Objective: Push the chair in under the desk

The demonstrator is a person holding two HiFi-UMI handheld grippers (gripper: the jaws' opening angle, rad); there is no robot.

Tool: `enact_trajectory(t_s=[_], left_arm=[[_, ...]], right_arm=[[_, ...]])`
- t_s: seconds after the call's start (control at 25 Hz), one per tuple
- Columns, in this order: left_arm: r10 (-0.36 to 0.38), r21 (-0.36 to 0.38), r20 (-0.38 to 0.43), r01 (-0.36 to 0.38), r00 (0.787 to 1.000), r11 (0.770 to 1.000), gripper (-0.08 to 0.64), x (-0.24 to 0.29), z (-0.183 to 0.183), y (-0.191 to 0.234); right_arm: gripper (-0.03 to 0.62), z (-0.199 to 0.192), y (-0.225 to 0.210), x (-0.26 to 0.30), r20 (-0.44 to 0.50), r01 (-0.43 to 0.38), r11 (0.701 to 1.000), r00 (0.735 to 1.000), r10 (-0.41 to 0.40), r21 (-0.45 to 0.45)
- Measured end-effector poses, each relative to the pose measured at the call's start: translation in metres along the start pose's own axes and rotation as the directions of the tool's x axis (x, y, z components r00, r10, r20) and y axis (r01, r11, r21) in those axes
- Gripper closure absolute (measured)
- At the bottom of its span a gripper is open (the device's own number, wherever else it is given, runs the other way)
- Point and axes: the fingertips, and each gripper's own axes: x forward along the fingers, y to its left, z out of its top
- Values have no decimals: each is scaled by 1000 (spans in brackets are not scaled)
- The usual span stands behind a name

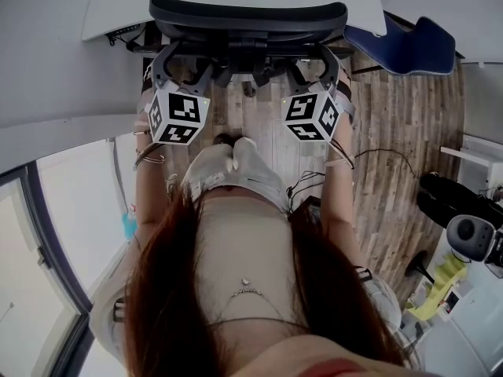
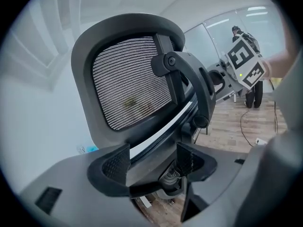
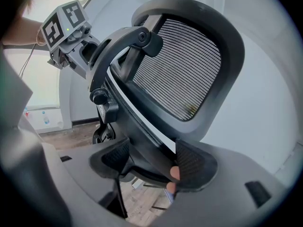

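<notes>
We pinched the chair point(image 1: 247, 12) back frame in left claw point(image 2: 151, 161) and right claw point(image 3: 149, 161), at the desk point(image 1: 118, 2) edge.

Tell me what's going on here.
A person stands behind a chair with a gripper in each hand. The left gripper and right gripper each have their jaws closed on the backrest frame. The backrest top sits at the desk edge, so the chair looks mostly pushed in.
</notes>
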Motion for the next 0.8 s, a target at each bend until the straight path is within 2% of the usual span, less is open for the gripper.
enact_trajectory(t_s=[0.8], left_arm=[[28,-21,20,-27,999,999,255,24,6,13]], right_arm=[[290,3,-11,21,36,12,1000,999,-12,-10]])
